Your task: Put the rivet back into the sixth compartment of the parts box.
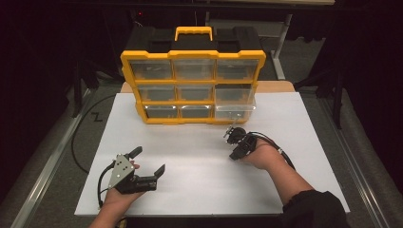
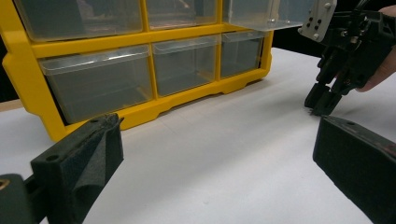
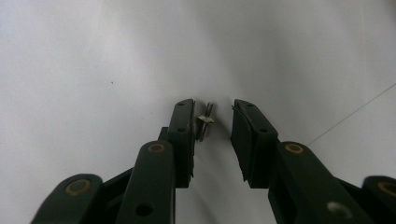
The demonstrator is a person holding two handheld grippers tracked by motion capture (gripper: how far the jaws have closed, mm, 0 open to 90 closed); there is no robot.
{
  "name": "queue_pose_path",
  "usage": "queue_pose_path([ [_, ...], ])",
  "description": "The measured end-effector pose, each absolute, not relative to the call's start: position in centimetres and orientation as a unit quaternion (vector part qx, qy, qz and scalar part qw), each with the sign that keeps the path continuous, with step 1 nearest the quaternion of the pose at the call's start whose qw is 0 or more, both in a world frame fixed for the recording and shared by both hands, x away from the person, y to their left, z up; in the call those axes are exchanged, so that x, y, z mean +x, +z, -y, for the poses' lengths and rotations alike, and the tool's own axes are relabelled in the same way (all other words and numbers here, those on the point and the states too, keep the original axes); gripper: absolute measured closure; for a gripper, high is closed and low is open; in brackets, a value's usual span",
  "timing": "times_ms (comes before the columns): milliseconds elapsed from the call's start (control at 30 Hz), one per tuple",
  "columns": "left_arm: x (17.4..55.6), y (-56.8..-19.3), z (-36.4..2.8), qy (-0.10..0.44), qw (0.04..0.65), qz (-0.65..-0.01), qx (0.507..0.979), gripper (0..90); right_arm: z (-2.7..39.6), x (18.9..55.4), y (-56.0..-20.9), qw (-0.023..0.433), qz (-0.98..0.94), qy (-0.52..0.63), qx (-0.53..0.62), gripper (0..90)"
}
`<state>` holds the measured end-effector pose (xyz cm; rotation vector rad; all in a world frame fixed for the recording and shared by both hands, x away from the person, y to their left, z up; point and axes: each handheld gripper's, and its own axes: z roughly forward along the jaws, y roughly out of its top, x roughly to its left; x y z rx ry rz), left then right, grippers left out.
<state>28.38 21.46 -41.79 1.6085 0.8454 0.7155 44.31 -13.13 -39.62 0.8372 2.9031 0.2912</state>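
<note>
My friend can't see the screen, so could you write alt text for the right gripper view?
A small metal screw lies on a white table between the two black jaws of the right hand-held gripper, seen from just behind them. The jaws stand a little apart, one close beside the screw, the other with a gap, so they are not yet pressing on it.

Yellow drawer organizer [image 1: 192,55] upright at far edge of white table [image 1: 199,156]; middle-right clear drawer [image 1: 235,102] pulled out
</note>
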Motion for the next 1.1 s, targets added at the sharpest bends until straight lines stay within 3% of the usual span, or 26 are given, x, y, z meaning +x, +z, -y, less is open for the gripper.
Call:
queue_pose_path([
  [300, 28.37, -41.78, -21.48, 0.303, 0.561, -0.359, 0.682, 2.3, 13.23, 44.26, -39.65, 0.054, -0.956, 0.096, 0.273, 83.5],
  [1100, 28.42, -41.79, -21.50, 0.303, 0.561, -0.360, 0.681, 2.3, 13.08, 43.73, -39.38, 0.060, -0.959, 0.094, 0.260, 85.0],
])
